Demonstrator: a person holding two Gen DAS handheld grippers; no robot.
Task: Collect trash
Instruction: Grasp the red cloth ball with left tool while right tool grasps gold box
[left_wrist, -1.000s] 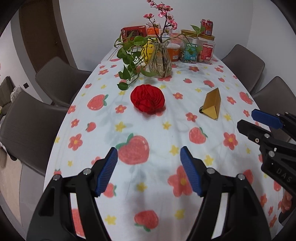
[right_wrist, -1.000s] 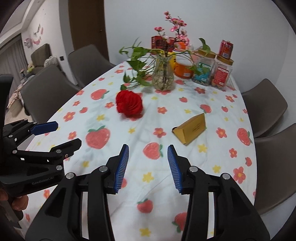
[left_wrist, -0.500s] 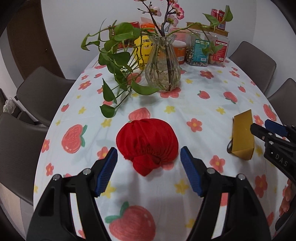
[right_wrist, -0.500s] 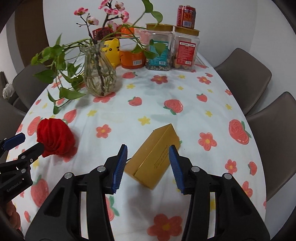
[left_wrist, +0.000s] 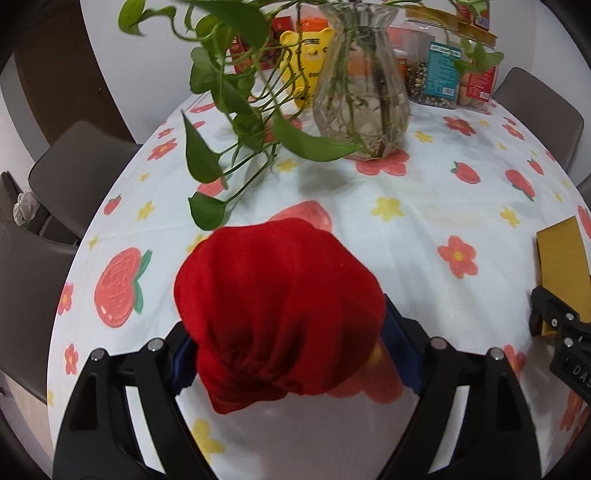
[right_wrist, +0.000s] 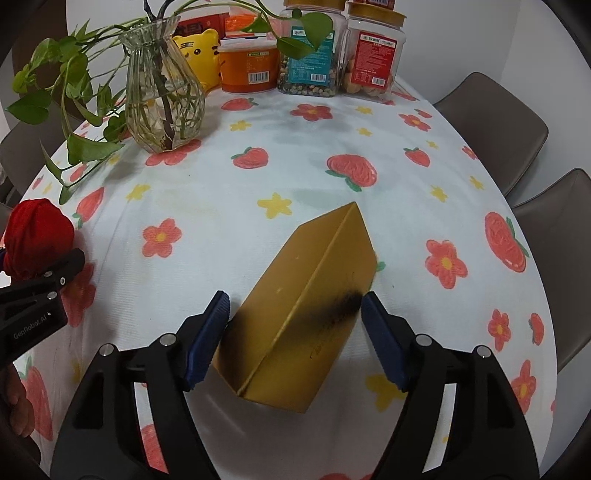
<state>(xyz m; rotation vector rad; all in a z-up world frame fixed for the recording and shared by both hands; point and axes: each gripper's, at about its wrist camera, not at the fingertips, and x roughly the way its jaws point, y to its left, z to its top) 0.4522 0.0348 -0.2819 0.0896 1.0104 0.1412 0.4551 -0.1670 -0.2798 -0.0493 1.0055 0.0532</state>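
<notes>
Tongs both spread wide, just opened further to straddle my targets. Left tongs (left_wrist: 286, 360) flank the red cloth bundle (left_wrist: 277, 317); whether the pads touch it, I cannot tell. Right tongs (right_wrist: 295, 338) bracket the gold box (right_wrist: 299, 314), gaps showing, nothing gripped. Both lie on the counter (right_wrist: 332, 206). Beyond, the glass vase (right_wrist: 162, 99) trails vines, worth avoiding.

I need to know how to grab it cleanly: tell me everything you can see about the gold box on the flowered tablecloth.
The gold box is a long, matte, cardboard-looking carton with a ridged top like a roof. It lies on the tablecloth, angled away to the right, closed as far as can be seen. A dark smudge crosses its near right side above faint printed lettering. The right gripper straddles its near end, jaws just opened wider, pads beside it without pressing.
</notes>
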